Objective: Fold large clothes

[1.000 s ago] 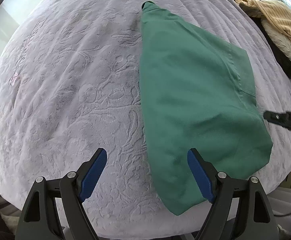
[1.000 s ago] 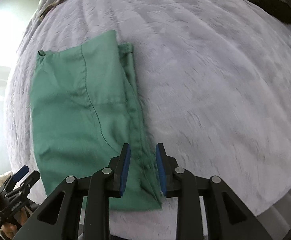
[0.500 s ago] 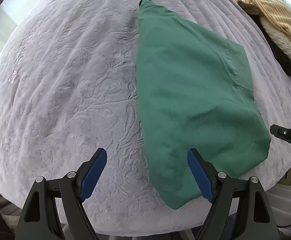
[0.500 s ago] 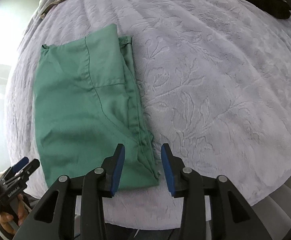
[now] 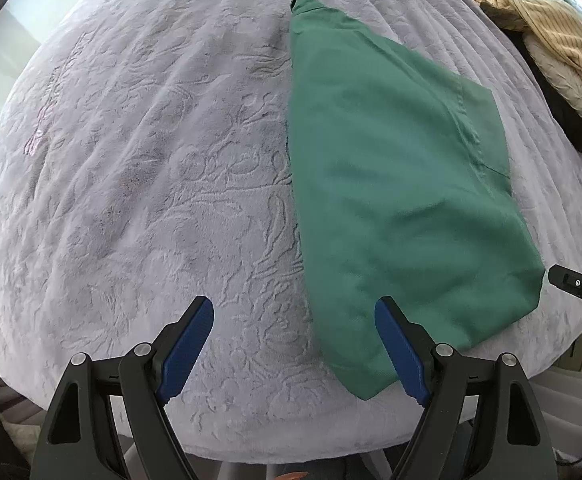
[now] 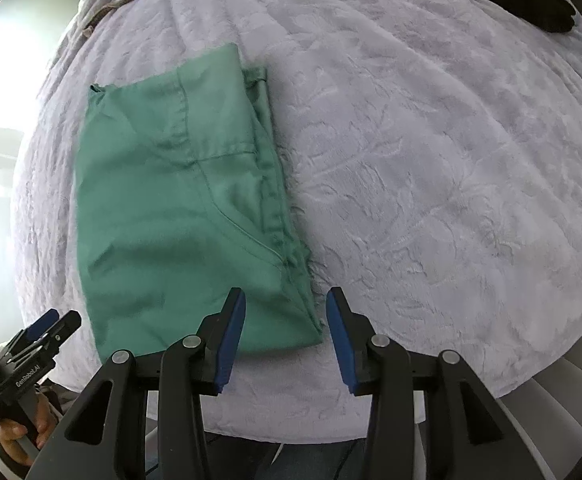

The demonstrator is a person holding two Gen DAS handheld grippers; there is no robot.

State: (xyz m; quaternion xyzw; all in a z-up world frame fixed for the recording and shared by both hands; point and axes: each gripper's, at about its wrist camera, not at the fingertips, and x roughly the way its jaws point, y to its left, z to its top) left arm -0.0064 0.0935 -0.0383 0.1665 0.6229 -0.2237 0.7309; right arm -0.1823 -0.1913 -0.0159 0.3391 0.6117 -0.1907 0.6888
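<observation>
Embossed lilac blanket [image 5: 163, 184], folded green garment [image 6: 179, 216], "CenRobot.AI" on left gripper [image 6: 43, 328]

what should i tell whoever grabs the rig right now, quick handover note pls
Left gripper: open, empty, above the bed beside the garment's edge.
Right gripper: jaws just been opening, nothing between them, above the garment's near corner.
Green garment: folded into a flat packet on the lavender embossed blanket, free of both grippers.
Pile of other clothes at the far edge, untouched.
Done: this fold looks finished.
Left: probably set it aside and take the next piece.
</observation>
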